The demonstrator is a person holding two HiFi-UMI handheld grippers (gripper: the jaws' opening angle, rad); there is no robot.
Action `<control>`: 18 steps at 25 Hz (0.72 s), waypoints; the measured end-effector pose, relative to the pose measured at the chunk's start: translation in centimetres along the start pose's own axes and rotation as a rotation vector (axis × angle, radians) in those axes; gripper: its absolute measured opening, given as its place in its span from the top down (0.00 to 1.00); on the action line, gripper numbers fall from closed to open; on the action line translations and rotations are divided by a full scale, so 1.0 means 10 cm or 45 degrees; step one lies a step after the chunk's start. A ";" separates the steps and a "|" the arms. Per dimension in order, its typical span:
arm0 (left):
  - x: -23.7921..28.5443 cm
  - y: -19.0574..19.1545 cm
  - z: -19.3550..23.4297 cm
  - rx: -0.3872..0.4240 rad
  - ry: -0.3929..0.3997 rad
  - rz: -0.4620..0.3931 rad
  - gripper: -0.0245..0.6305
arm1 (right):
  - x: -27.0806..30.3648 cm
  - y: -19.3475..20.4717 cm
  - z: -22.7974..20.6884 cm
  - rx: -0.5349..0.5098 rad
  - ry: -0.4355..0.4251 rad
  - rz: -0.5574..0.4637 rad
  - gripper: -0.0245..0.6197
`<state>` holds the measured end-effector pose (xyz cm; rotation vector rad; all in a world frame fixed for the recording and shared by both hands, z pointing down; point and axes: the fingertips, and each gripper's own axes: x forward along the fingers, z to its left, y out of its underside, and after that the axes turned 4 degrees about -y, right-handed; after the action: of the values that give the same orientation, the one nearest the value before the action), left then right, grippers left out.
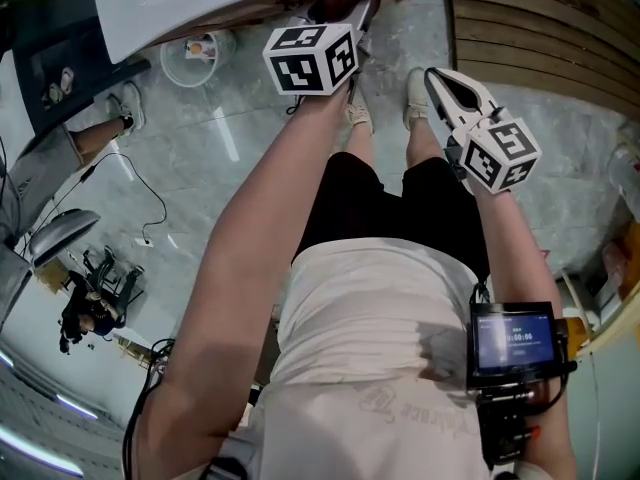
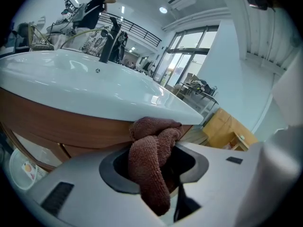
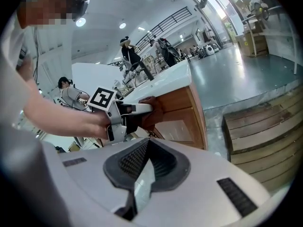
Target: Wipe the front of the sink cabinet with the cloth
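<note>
A reddish-brown cloth [image 2: 150,148] is bunched between the jaws of my left gripper [image 2: 154,167], which is shut on it. The cloth's top presses against the wooden front of the sink cabinet [image 2: 57,124], just under the white basin [image 2: 94,86]. In the right gripper view the left gripper [image 3: 124,113] holds the cloth [image 3: 150,109] against the cabinet [image 3: 182,110] near its right corner. In the head view the left gripper [image 1: 362,16] reaches under the counter edge. My right gripper [image 3: 142,167] hangs back, shut and empty, and shows above the person's foot [image 1: 450,88].
A black faucet [image 2: 108,44] stands on the basin. A white bucket [image 1: 195,53] sits on the floor left of the cabinet. Wooden slatted steps [image 3: 258,126] lie to the right of it. A cable [image 1: 150,208] trails over the grey floor.
</note>
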<state>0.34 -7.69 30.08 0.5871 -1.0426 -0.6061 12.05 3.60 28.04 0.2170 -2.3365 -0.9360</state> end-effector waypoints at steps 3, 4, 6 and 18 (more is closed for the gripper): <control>-0.01 0.01 -0.01 0.017 0.006 0.006 0.70 | 0.00 -0.01 0.00 -0.006 -0.002 0.001 0.94; 0.00 0.02 -0.03 0.020 0.009 0.008 0.70 | -0.01 -0.02 -0.02 -0.007 0.001 0.001 0.94; 0.01 0.03 -0.07 0.024 0.017 0.011 0.70 | -0.04 -0.03 -0.06 -0.009 0.010 0.001 0.94; -0.73 -0.03 1.44 -0.001 -0.075 -0.005 0.70 | 0.87 0.07 0.78 -0.007 0.024 0.009 0.94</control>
<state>-15.54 -4.95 31.02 0.5732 -1.0968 -0.6303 0.45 5.44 28.23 0.2145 -2.3159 -0.9327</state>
